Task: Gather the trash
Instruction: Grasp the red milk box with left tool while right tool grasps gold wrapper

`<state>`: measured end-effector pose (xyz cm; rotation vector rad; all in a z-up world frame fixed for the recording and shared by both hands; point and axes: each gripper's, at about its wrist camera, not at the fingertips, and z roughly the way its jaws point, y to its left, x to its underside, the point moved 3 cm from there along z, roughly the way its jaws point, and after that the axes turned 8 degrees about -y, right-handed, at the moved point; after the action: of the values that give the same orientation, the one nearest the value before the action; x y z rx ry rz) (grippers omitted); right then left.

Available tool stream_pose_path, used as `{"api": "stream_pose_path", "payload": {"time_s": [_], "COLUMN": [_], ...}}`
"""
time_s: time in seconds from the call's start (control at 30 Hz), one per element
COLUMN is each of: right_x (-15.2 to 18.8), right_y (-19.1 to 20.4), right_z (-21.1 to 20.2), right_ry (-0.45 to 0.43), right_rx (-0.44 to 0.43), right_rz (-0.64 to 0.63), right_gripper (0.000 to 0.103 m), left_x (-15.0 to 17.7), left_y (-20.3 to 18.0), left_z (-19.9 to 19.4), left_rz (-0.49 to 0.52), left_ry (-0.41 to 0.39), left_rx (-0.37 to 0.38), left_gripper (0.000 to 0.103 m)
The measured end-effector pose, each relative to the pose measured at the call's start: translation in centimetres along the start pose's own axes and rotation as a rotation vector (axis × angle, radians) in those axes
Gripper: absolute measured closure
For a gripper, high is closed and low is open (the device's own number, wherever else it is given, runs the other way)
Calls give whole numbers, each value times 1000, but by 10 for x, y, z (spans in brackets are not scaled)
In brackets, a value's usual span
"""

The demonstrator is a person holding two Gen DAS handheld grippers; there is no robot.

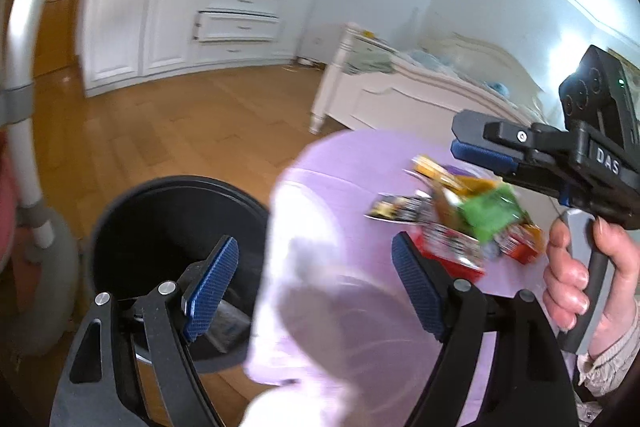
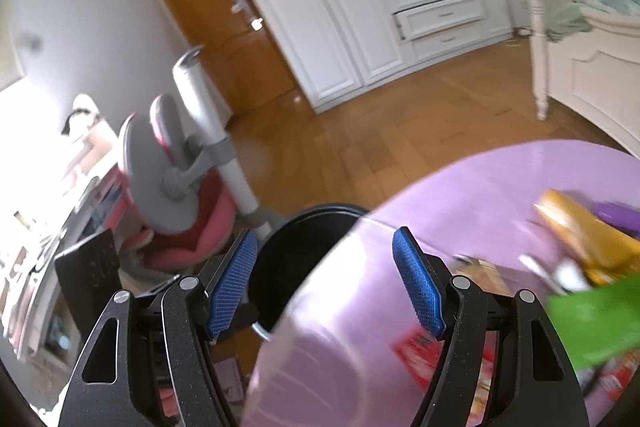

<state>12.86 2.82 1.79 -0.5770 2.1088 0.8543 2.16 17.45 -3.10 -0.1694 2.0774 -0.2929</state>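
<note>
Wooden flooring and white wardrobes lay behind the round lilac worktop (image 1: 352, 155), where you had a heap of snack wrappers (image 1: 460, 223) still to collect, beside the black bin (image 1: 168, 227) on the floor, which seemed to hold something pale at its bottom. Your left gripper (image 1: 316, 287) and right gripper (image 2: 326, 281) both stood spread and empty, so most of the job looked undone. Only "DAS" on the right gripper's body was readable; the wrapper print was blurred.

The black bin's (image 1: 168, 223) mouth lies open beside the purple table (image 2: 460, 195); wrappers (image 1: 460, 219) crowd the tabletop.
</note>
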Motion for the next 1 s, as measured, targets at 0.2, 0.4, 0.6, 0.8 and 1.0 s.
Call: {"api": "stream_pose_path", "payload": {"time_s": [0.2, 0.4, 0.6, 0.8, 1.0], "right_x": [8, 14, 19, 23, 23], "right_y": [-47, -73, -72, -73, -69], "right_z": [-33, -22, 11, 41, 56], "right_ry": [13, 147, 266, 353, 373], "right_rx": [68, 108, 107, 49, 5], "right_rz": [-9, -109, -215, -246, -250], "right_gripper": [32, 32, 33, 47, 87], "left_x": [14, 28, 35, 36, 29], "left_y": [-55, -105, -123, -121, -112], "left_z": [23, 49, 78, 104, 118], "left_rz": [79, 213, 250, 258, 224], "left_ry": [53, 107, 178, 234, 250], "left_rx": [65, 49, 12, -40, -43], "left_gripper": [16, 6, 5, 5, 6]}}
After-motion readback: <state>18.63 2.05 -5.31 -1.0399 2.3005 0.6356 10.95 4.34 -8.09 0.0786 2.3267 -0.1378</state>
